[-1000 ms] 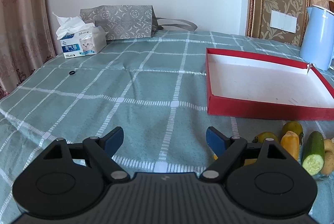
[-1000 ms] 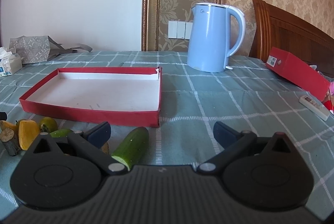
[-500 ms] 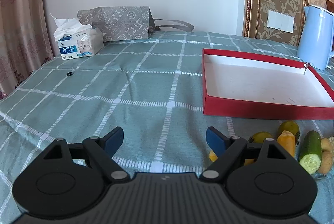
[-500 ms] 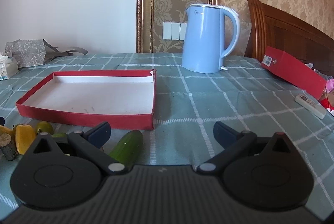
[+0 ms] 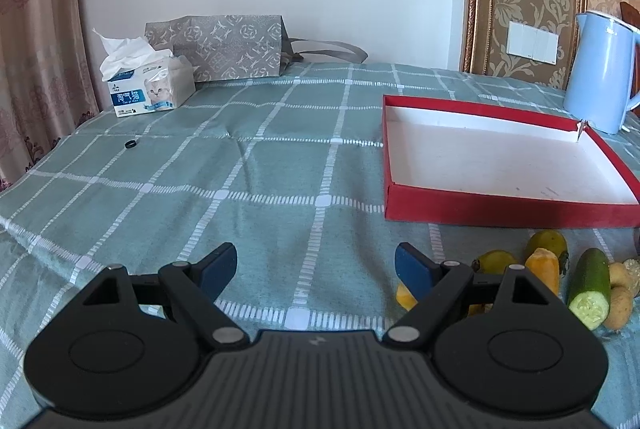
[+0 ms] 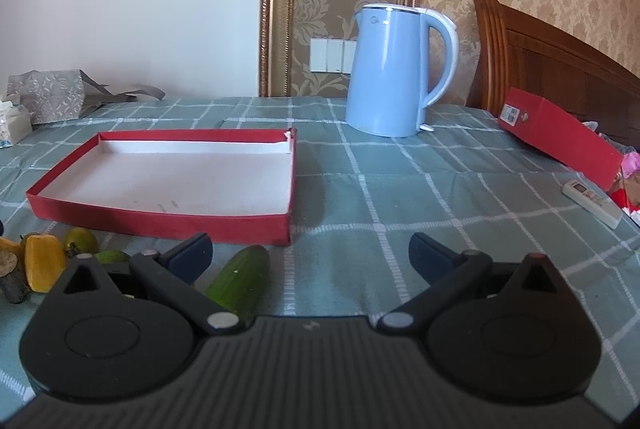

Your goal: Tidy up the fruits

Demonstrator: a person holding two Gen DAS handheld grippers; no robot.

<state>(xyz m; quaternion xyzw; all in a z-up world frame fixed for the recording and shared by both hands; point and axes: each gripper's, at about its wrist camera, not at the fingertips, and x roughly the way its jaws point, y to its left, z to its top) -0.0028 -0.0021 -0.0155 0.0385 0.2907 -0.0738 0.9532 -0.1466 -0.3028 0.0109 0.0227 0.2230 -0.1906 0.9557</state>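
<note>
A shallow red tray (image 5: 516, 211) with a white floor lies on the checked cloth; it also shows in the right wrist view (image 6: 160, 219). In front of it lie a cucumber piece (image 5: 590, 287), an orange-yellow piece (image 5: 543, 267), small green-yellow fruits (image 5: 548, 241) and potatoes (image 5: 620, 303). In the right wrist view the cucumber (image 6: 240, 279) and the orange piece (image 6: 42, 265) lie at lower left. My left gripper (image 5: 316, 267) is open and empty, left of the fruit. My right gripper (image 6: 310, 255) is open and empty, right of the cucumber.
A blue kettle (image 6: 394, 69) stands behind the tray. A tissue box (image 5: 150, 91), a grey bag (image 5: 224, 47) and a small black ring (image 5: 131, 144) are at far left. A red box (image 6: 560, 135) and a remote (image 6: 592, 201) lie at right.
Both grippers have drawn back and lifted slightly; the tray and fruit sit a little lower and farther in both views. Both stay open and empty.
</note>
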